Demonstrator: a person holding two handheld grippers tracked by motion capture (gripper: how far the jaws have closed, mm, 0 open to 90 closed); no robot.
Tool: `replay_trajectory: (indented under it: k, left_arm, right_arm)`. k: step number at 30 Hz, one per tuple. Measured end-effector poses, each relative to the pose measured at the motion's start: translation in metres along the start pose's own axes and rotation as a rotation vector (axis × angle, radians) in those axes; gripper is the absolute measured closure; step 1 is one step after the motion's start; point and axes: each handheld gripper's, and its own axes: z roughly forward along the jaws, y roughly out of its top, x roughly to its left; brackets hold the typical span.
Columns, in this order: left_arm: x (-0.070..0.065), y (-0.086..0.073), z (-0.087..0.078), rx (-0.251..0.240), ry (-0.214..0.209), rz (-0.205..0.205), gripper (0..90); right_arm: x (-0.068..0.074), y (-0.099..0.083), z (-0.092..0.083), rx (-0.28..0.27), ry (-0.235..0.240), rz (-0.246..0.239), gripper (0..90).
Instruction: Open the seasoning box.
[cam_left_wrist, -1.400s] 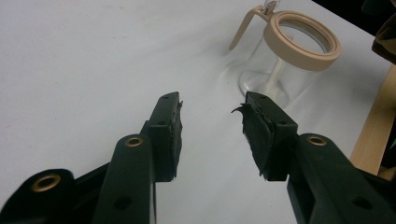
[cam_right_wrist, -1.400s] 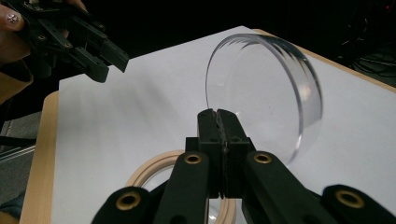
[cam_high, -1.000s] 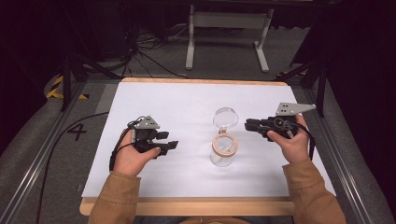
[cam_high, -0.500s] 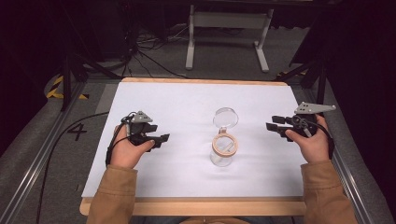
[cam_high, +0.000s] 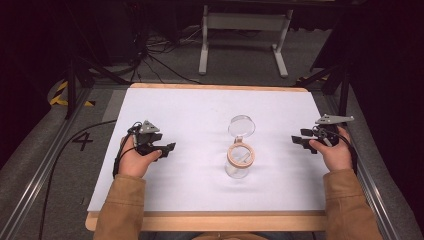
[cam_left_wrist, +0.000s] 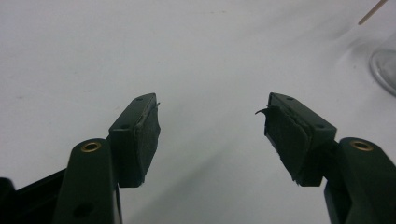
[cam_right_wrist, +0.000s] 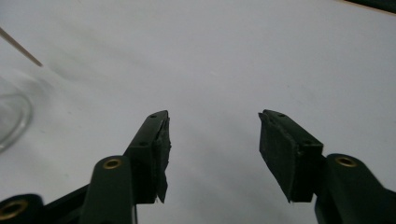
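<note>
From the high view, a clear glass jar (cam_high: 239, 161) stands upright a little right of the middle of the white worktop (cam_high: 200, 110), its wooden-rimmed mouth open at the top. Its round glass lid (cam_high: 242, 125) lies flat on the worktop just beyond the jar, on the far side, close to it; whether the two touch cannot be told. The left tongs (cam_high: 169, 148) sit in the person's left hand (cam_high: 133, 159) at the left part of the worktop, pointing right toward the jar but well apart from it. The right tongs (cam_high: 298, 142) sit in the right hand (cam_high: 334, 152) near the right edge, pointing left toward the jar and also well apart from it. The jar stands between the two, with nothing held on either side.

In the left gripper view, the left tongs (cam_left_wrist: 212, 126) stand released, their jaws having just been opening, with only bare white worktop (cam_left_wrist: 140, 46) between the pads. A curved glass edge, of the jar or the lid, shows at the far right.

In the right gripper view, the right tongs (cam_right_wrist: 213, 135) are likewise released, jaws just opened wide, nothing between them but the worktop (cam_right_wrist: 261, 56). A curve of clear glass shows at the left edge, well away from the pads.
</note>
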Motion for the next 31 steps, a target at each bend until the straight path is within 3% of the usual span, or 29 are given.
replay_trajectory:
  k: [7, 10, 18, 21, 23, 25, 31]
  left_arm:
    - [0.001, -0.005, 0.008, 0.025, -0.022, -0.002, 33.9]
    - [0.001, -0.008, 0.013, 0.062, -0.019, -0.008, 32.8]
    - [0.002, -0.011, 0.019, 0.081, -0.036, 0.003, 32.4]
    - [0.000, -0.011, 0.020, 0.087, -0.041, 0.018, 32.2]
    - [0.000, -0.010, 0.020, 0.090, -0.044, 0.029, 32.1]
    - [-0.001, -0.010, 0.020, 0.088, -0.055, 0.015, 32.0]
    - [-0.001, -0.008, 0.019, 0.080, -0.062, 0.031, 31.8]
  right_arm:
    - [-0.004, -0.011, 0.017, 0.044, -0.008, 0.009, 39.4]
    - [-0.003, -0.016, 0.027, 0.072, 0.000, 0.005, 35.6]
    - [0.001, -0.018, 0.037, 0.066, 0.026, -0.017, 33.5]
    - [0.008, -0.021, 0.044, 0.009, 0.017, -0.119, 33.6]
    - [0.012, -0.022, 0.048, -0.001, 0.031, -0.151, 33.8]
    - [0.014, -0.022, 0.050, 0.008, 0.047, -0.151, 33.8]
    - [0.015, -0.022, 0.050, 0.022, 0.058, -0.134, 33.7]
